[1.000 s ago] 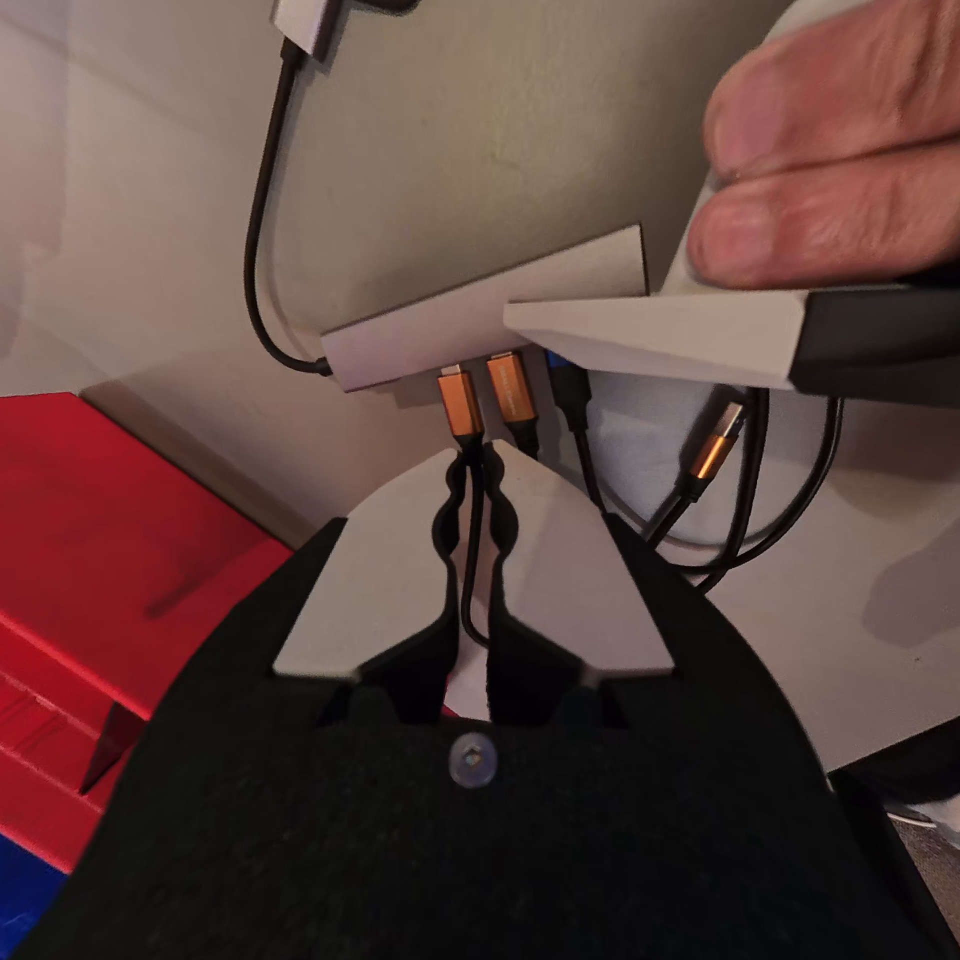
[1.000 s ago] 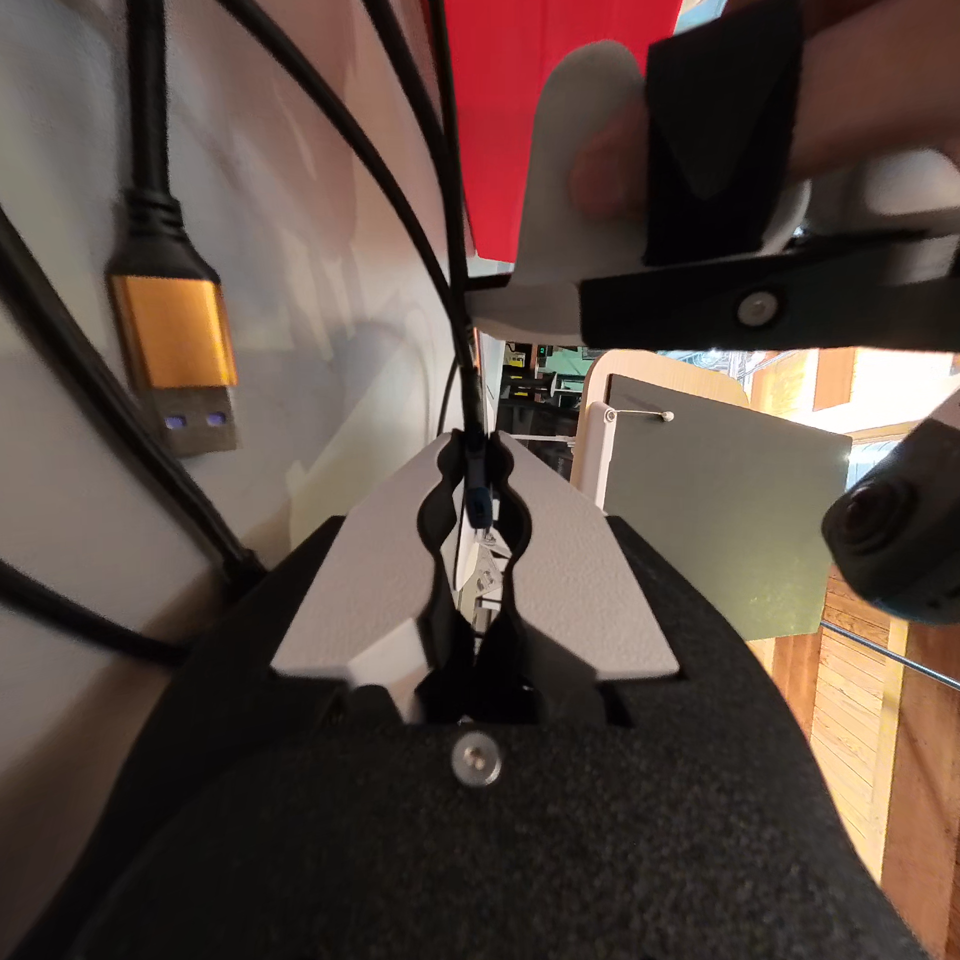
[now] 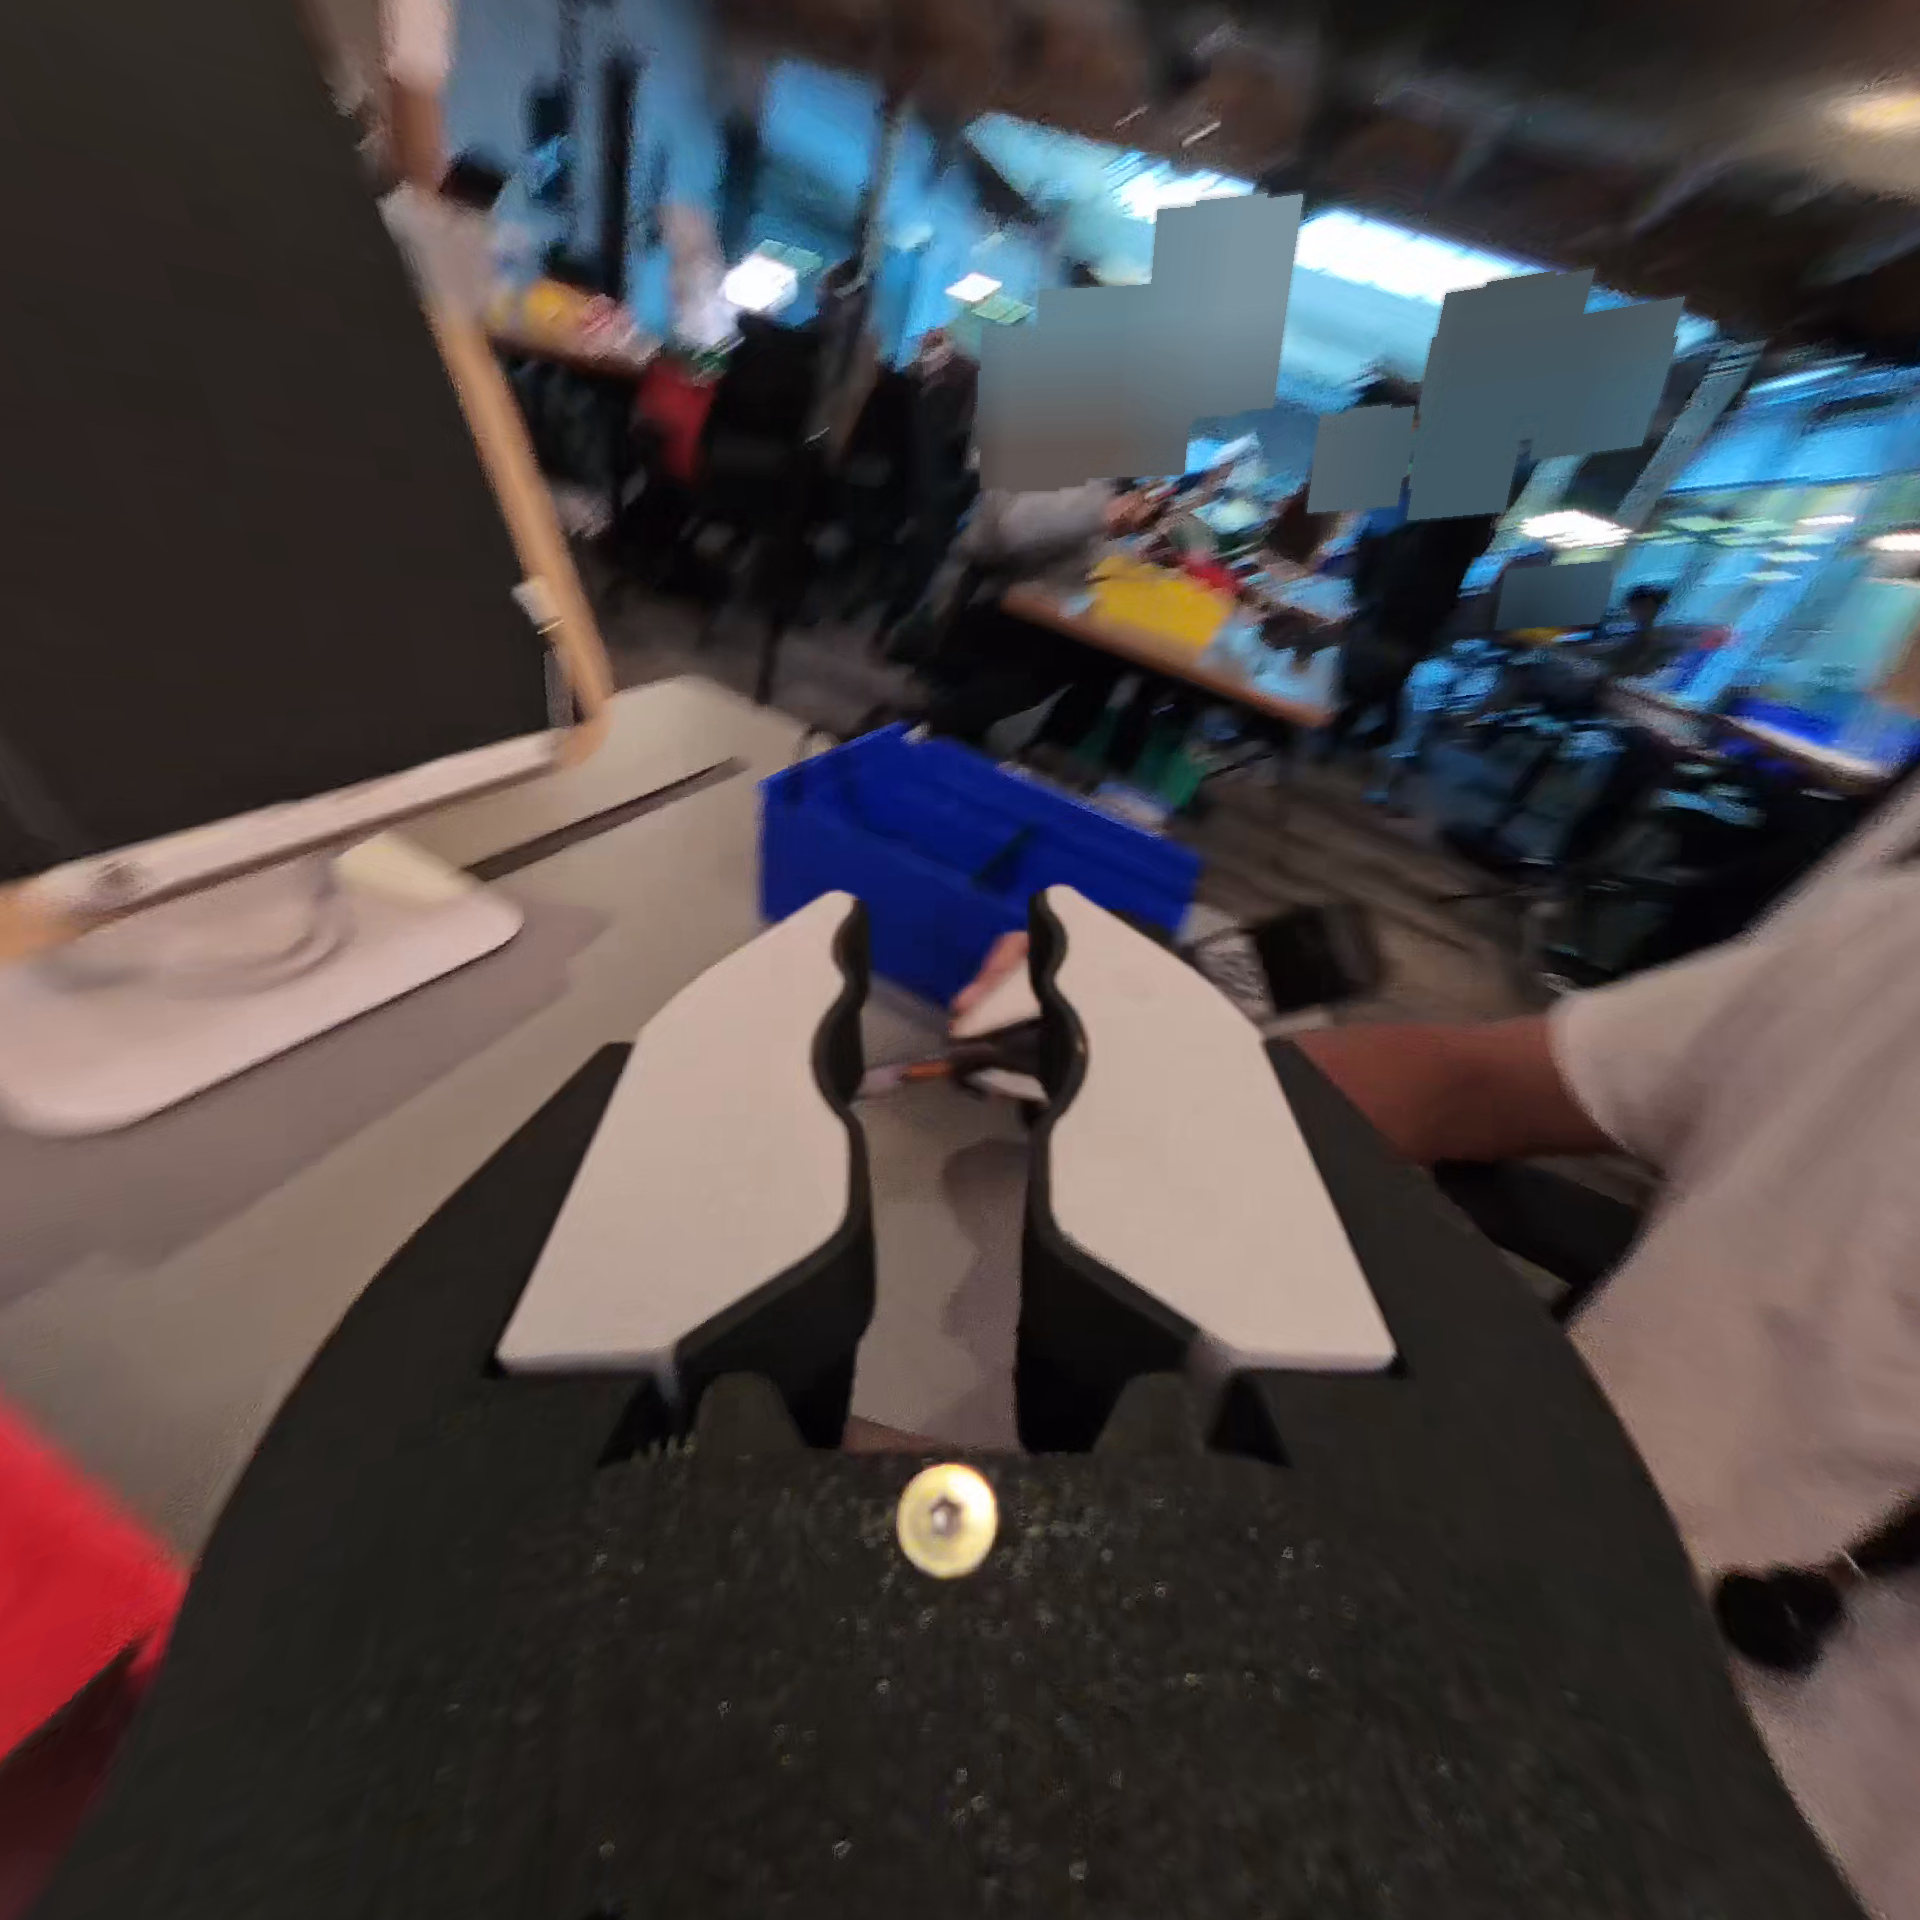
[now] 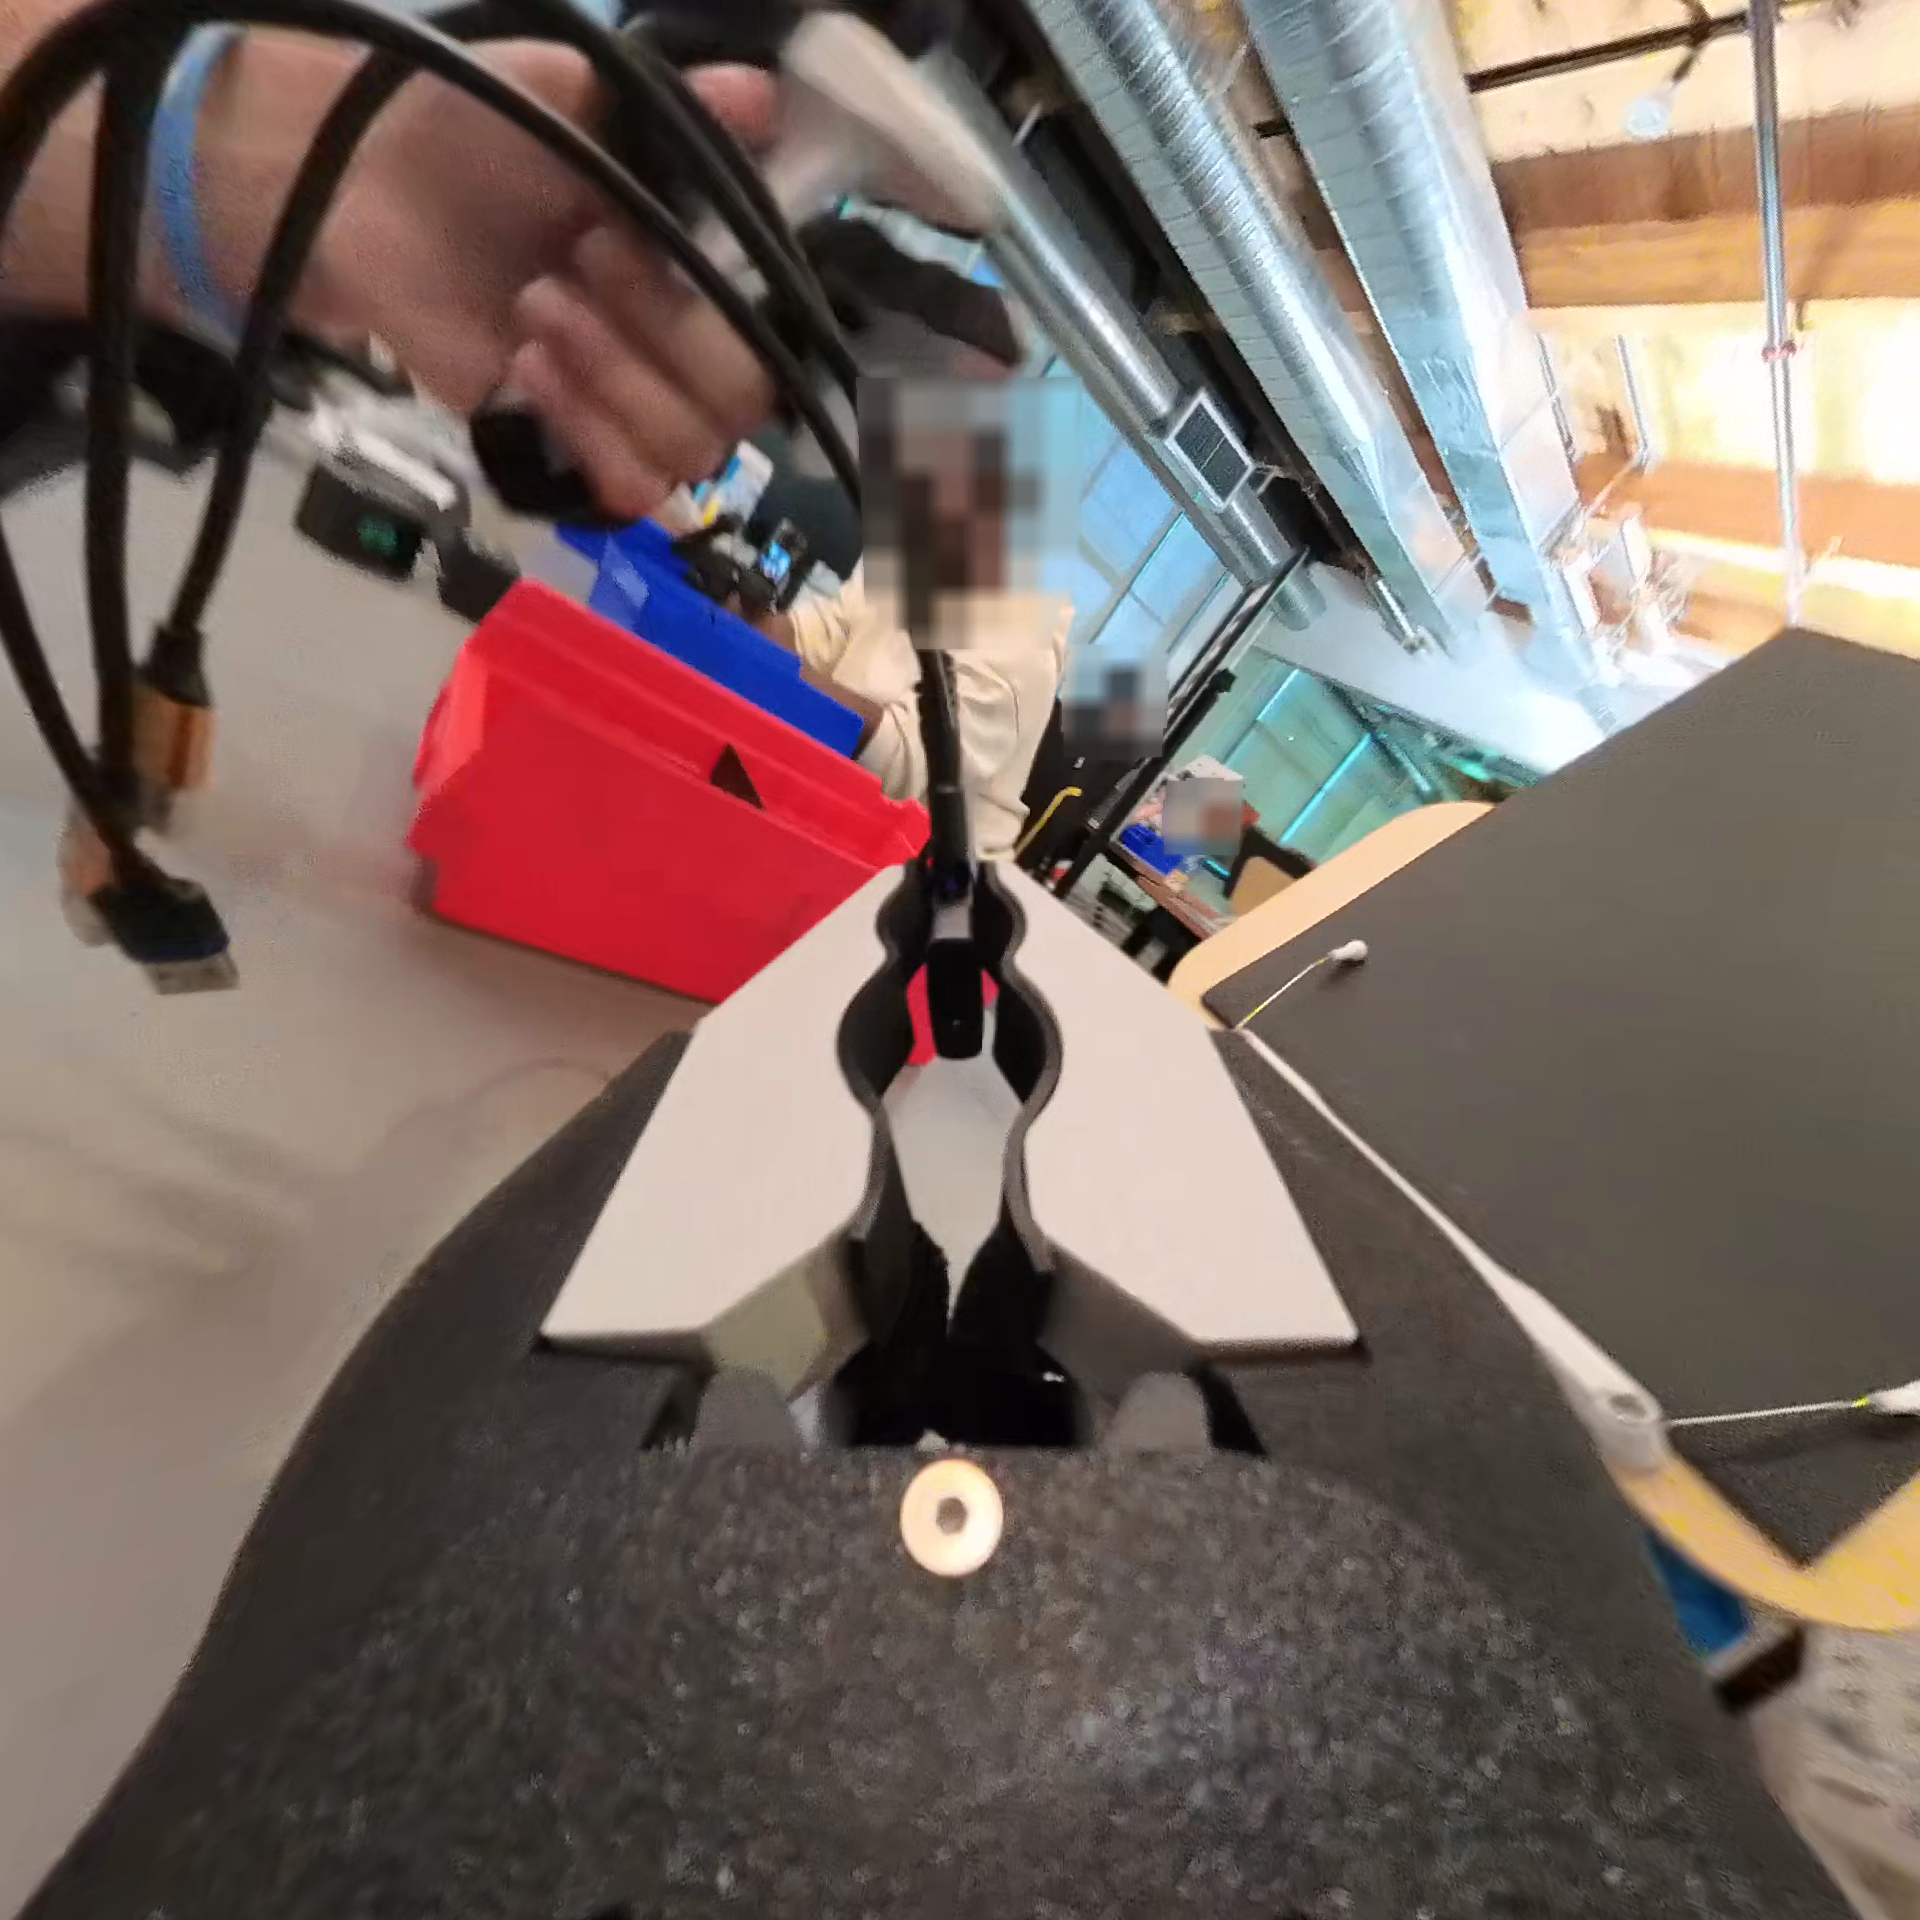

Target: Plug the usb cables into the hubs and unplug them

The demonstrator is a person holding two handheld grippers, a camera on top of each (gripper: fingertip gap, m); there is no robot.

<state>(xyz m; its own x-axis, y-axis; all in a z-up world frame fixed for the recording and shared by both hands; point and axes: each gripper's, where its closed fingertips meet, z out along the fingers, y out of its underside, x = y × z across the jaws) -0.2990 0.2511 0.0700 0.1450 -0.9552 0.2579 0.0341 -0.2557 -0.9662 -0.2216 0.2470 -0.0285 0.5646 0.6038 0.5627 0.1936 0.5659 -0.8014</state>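
Observation:
My left gripper (image 3: 945, 914) is open and empty, pointing out over the grey table (image 3: 312, 1195); the view is blurred. Between its fingers, far off, show a blurred orange-tipped plug and black cable (image 3: 961, 1062). My right gripper (image 4: 951, 883) is shut on a black USB plug (image 4: 954, 1000), whose cable (image 4: 938, 727) rises past the fingertips. Several black cables (image 4: 114, 436) hang in loops at the upper left, ending in an orange plug (image 4: 175, 732) and a black and blue plug (image 4: 177, 940). A hand (image 4: 540, 301) is behind them. No hub is clearly in view.
A red bin (image 4: 634, 821) and a blue bin (image 4: 717, 634) stand on the table ahead of my right gripper. A black panel with a wooden edge (image 4: 1662, 987) is at the right. In the left wrist view are a blue bin (image 3: 935, 862), a white stand base (image 3: 260, 966) and a person's arm (image 3: 1455, 1091). The tips of one gripper are about 12 centimeters away from the tips of the other.
My left gripper has opened, let go of the cable and swung away from the hub. My right gripper has lifted away, still shut on the black plug. The cables now hang in the air.

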